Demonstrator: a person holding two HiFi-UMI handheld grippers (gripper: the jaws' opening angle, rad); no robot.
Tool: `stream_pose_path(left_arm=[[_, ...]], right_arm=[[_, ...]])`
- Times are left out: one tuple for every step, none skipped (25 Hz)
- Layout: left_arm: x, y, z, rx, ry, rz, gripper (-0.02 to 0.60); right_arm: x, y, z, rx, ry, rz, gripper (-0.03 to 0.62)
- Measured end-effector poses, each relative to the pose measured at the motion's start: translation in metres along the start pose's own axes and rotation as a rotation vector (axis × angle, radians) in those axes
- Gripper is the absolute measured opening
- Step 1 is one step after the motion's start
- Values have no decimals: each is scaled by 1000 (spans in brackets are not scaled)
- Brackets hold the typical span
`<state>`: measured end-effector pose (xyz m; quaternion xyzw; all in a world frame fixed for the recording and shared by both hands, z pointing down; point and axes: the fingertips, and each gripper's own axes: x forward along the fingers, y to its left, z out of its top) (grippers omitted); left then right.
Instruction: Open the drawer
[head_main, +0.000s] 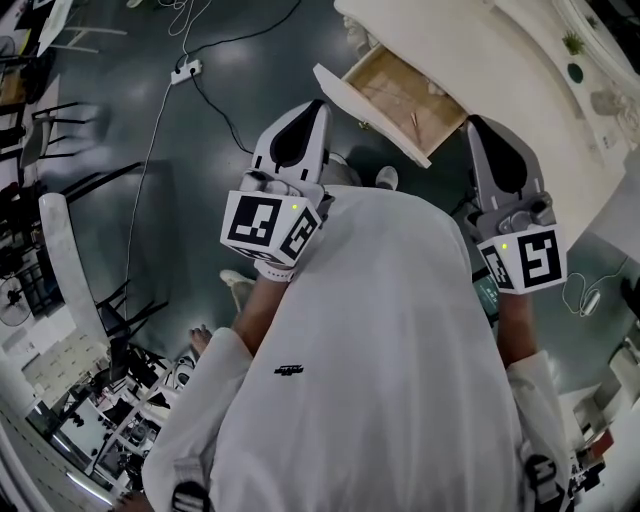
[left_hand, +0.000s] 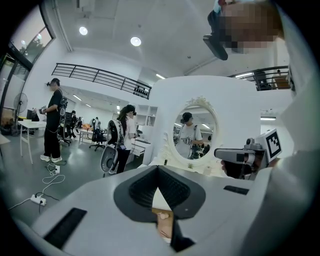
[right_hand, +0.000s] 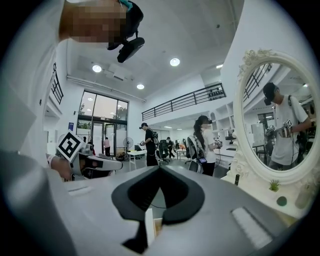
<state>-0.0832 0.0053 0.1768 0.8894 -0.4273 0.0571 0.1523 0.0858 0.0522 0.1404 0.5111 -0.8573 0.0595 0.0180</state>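
Note:
The white dressing table's (head_main: 520, 70) drawer (head_main: 405, 95) stands pulled out, its wooden bottom bare and its white front panel (head_main: 368, 100) toward me. My left gripper (head_main: 318, 105) hovers just left of that front panel, jaws together and holding nothing. The right gripper (head_main: 476, 122) hangs by the drawer's right near corner, also closed and empty. In the left gripper view the shut left gripper (left_hand: 158, 167) points at the table's round mirror (left_hand: 195, 132), with a slice of drawer (left_hand: 162, 222) showing below. The right gripper (right_hand: 160, 167) looks past the mirror (right_hand: 280, 125).
A power strip (head_main: 186, 70) with cables lies on the dark floor at the back left. Chairs (head_main: 60, 130) and desks crowd the left edge. Several people (left_hand: 52, 120) stand in the hall beyond. My shoe (head_main: 385, 178) is just under the drawer.

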Motion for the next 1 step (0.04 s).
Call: stream_pose_path(left_arm=[[1, -1, -1, 0, 1, -3, 9]], right_arm=[[-1, -1, -1, -4, 2, -6, 11]])
